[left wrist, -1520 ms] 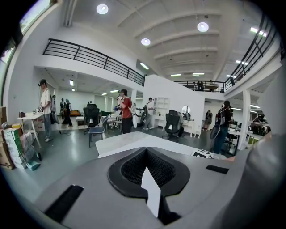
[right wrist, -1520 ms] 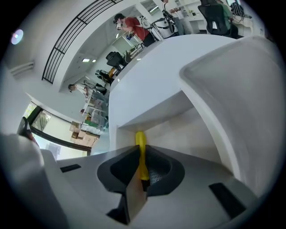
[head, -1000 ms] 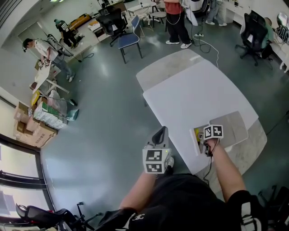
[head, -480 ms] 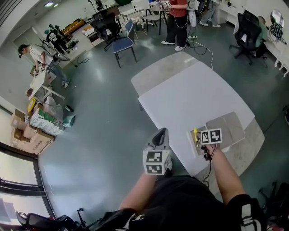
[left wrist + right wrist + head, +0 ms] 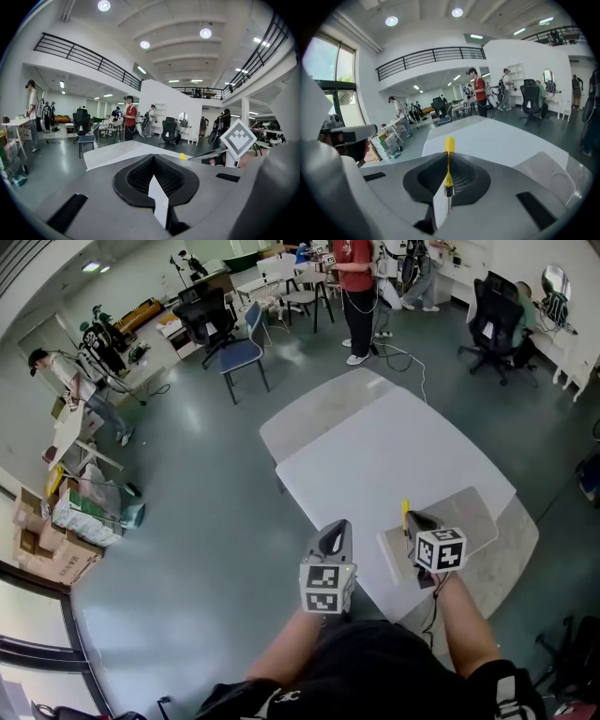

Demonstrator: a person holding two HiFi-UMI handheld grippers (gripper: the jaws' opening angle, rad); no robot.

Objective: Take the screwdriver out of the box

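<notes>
A slim screwdriver with a yellow plastic handle [image 5: 449,146] is pinched in the right gripper [image 5: 446,187]. Its jaws are closing on the thin metal shaft just below the handle, so that the handle is left standing free beyond the tips. In the head view the same yellow handle [image 5: 405,513] is seen sticking up past the right gripper [image 5: 417,527], at the lower right of centre. It is held above the flat grey plastic box [image 5: 466,510], which lies open on the near right corner of the white table [image 5: 375,451]. The tool is judged to be clear of the box, with nothing of it touching the tray or the lid, so the removal itself appears to be done. A grip on the shaft rather than the handle seems to have been forced by the way the tool lay in its shallow recess. Such a narrow hold could let the tool swing or slip if it is tilted further.

The left gripper [image 5: 335,526] is held at the lower centre of the frame, off the near edge of the table and apart from the box. Its jaws are seen pressed together in the left gripper view, with nothing between them. It appears to be parked there simply to stay out of the way, since the box needs no steadying.
</notes>
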